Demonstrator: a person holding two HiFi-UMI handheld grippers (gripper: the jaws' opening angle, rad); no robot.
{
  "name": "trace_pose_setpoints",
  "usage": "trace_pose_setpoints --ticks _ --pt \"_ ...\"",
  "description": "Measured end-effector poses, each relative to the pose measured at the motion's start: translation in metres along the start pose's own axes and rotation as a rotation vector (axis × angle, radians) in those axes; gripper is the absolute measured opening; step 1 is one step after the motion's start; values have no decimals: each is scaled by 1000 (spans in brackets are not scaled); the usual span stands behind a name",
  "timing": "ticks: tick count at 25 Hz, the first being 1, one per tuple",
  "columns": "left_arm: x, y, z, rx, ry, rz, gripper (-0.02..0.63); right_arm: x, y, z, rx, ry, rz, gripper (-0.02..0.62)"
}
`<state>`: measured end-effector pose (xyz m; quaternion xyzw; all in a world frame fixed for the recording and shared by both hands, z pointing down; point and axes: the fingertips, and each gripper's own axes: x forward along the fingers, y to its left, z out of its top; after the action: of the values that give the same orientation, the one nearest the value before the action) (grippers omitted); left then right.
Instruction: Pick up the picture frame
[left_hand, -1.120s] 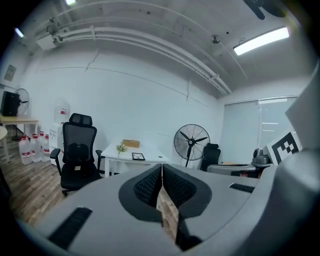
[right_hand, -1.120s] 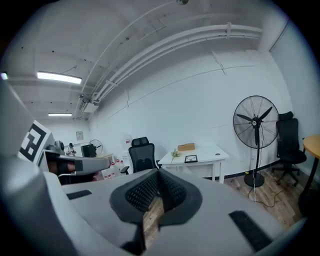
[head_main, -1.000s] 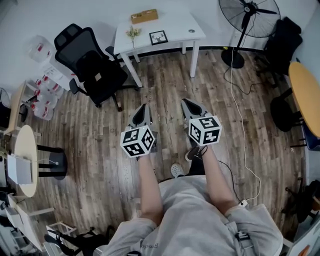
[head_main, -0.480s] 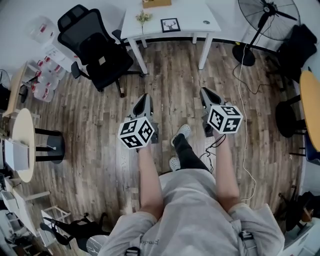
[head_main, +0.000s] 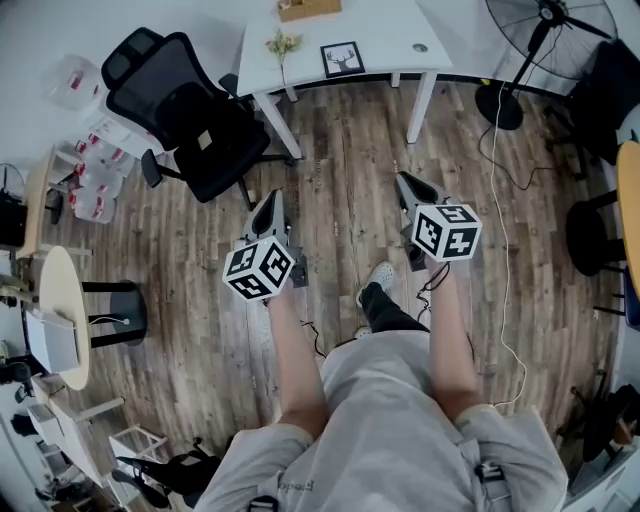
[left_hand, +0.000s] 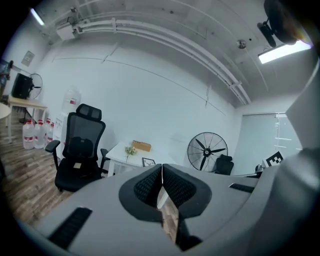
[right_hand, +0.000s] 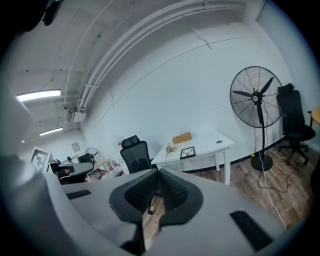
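Left forearm (head_main: 290, 350) and right forearm (head_main: 448, 345) bare, stretched forward side by side, apart. Left gripper (head_main: 270, 200): jaws pressed together, nothing between them. Right gripper (head_main: 405, 182): jaws likewise together, empty. Both appear to point ahead, tipped slightly downward, roughly level with each other.

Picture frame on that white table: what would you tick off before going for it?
1. Picture frame in sight, standing on the white table: ok.
2. Frame within reach: not ok, wooden floor lies between.
3. Left gripper open: not ok, jaws together, empty.
4. Right gripper open: not ok, jaws together, empty.
5. Way ahead free: ok, office chair off to the left, standing fan to the right.
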<state>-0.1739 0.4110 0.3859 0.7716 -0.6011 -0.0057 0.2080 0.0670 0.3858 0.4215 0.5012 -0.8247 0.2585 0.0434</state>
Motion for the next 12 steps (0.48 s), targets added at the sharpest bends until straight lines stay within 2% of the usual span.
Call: trace_pose_setpoints --ticks 2,5,9,12 --pt "24 -6 15 37 -5 -3 26 16 -15 19 20 -21 -5 26" --pt "50 -12 47 96 -73 22 26 35 -27 45 23 -52 20 25" --pt "89 -18 90 124 -117 31 26 56 -43 87 10 -119 38 21" --pt "116 -20 110 151 -175 56 26 70 -63 106 37 -105 43 21"
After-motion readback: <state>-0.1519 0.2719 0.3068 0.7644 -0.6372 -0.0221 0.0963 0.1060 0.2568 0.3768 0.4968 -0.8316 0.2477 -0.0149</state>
